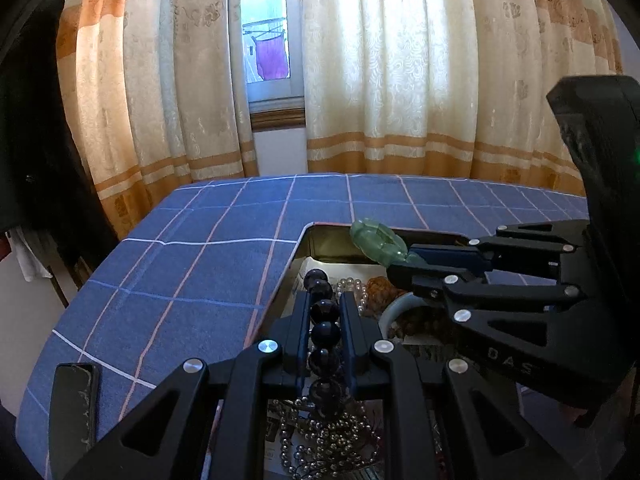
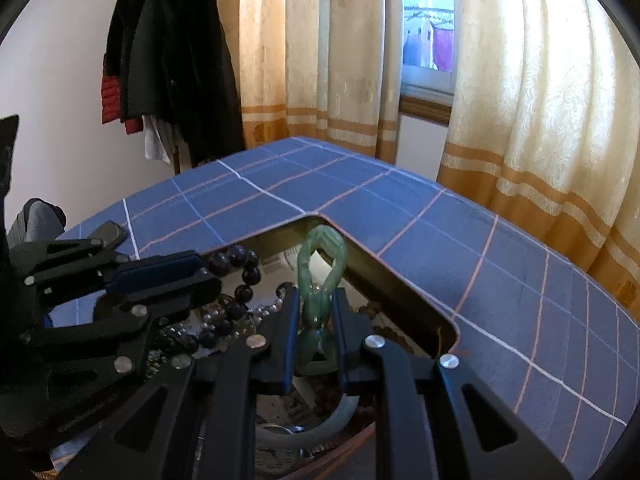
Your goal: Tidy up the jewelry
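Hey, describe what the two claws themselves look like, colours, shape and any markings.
Both the left claw and the right claw are matte black, built from flat linkage bars with cut-out slots and round silver rivets at the joints. Each ends in two straight fingers with dark blue pads. The right claw's body carries pale lettering, partly readable as "DAS", and a small green light. No cables or sleeves show.

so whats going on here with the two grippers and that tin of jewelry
A person is sorting jewelry with two handheld grippers over an open metal tin on a blue checked cloth. The left gripper is shut on a dark round-bead bracelet; the right gripper is shut on a pale green jade chain bracelet. Both pieces hang above the tin, where a silver bead chain and a pearl strand lie.
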### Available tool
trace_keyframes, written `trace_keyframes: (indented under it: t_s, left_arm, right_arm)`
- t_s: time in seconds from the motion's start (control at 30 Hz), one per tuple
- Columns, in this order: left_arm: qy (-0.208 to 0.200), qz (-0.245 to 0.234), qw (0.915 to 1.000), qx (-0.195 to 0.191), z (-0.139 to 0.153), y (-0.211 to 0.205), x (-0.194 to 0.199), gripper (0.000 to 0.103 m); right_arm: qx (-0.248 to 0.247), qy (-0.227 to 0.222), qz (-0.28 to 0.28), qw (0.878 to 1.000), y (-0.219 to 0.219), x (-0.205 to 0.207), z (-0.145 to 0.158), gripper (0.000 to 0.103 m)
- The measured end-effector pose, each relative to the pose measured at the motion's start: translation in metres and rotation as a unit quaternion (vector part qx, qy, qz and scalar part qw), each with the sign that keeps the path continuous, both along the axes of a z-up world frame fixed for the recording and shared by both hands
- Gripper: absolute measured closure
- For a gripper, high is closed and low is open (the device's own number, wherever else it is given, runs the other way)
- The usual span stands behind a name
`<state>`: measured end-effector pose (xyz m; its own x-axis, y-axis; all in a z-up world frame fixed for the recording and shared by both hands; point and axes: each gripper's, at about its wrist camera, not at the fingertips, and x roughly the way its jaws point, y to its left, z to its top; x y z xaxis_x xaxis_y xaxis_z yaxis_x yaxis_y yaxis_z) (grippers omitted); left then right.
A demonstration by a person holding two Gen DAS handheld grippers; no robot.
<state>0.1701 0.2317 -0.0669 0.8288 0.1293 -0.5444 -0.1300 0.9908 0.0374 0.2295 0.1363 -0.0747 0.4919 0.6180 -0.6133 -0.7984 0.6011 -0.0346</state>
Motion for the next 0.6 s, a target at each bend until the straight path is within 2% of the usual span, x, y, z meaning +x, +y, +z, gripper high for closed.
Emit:
trace_keyframes:
  t_s: [0.03, 0.07, 0.13, 0.2, 0.27, 0.3, 0.37, 0.4, 0.47, 0.6]
  left_arm:
    - [0.006, -0.003, 1.0, -0.002, -0.001, -0.001, 0.001, 0.086]
    - [0.011, -0.004, 0.9999, -0.003, -0.002, -0.001, 0.002, 0.082]
    - [0.018, 0.0, 0.9998, 0.003, -0.004, -0.005, 0.002, 0.069]
    - [0.017, 0.008, 0.9998, 0.01, -0.004, -0.006, 0.0, 0.057]
    - [0.014, 0.019, 0.9997, 0.008, -0.003, -0.005, -0.004, 0.04]
    - [0.01, 0.023, 0.9997, 0.007, -0.003, -0.003, -0.006, 0.037]
    - [0.003, 0.035, 0.9994, 0.006, -0.001, 0.0, -0.011, 0.019]
    - [-0.001, 0.042, 0.9991, 0.005, 0.0, 0.001, -0.015, 0.016]
    - [-0.011, 0.049, 0.9987, 0.003, 0.004, 0.002, -0.023, 0.013]
    - [-0.036, 0.056, 0.9977, -0.014, 0.017, 0.001, -0.047, 0.013]
  right_arm:
    - [0.0, 0.002, -0.001, 1.0, -0.001, 0.001, -0.001, 0.082]
    - [0.001, 0.007, -0.001, 1.0, -0.001, 0.003, -0.002, 0.074]
    - [0.002, 0.015, -0.002, 1.0, -0.004, 0.004, -0.004, 0.064]
    - [0.001, 0.018, -0.007, 1.0, -0.007, 0.006, -0.004, 0.063]
    - [0.002, 0.02, -0.013, 1.0, -0.009, 0.006, -0.005, 0.061]
    - [0.003, 0.021, -0.015, 1.0, -0.011, 0.007, -0.004, 0.059]
    - [0.009, 0.017, -0.022, 1.0, -0.017, 0.006, -0.002, 0.046]
    - [0.01, 0.013, -0.025, 1.0, -0.019, 0.004, 0.0, 0.042]
    - [0.016, 0.002, -0.031, 0.999, -0.026, -0.003, 0.006, 0.027]
    - [0.03, -0.021, -0.037, 0.999, -0.043, -0.025, 0.026, 0.021]
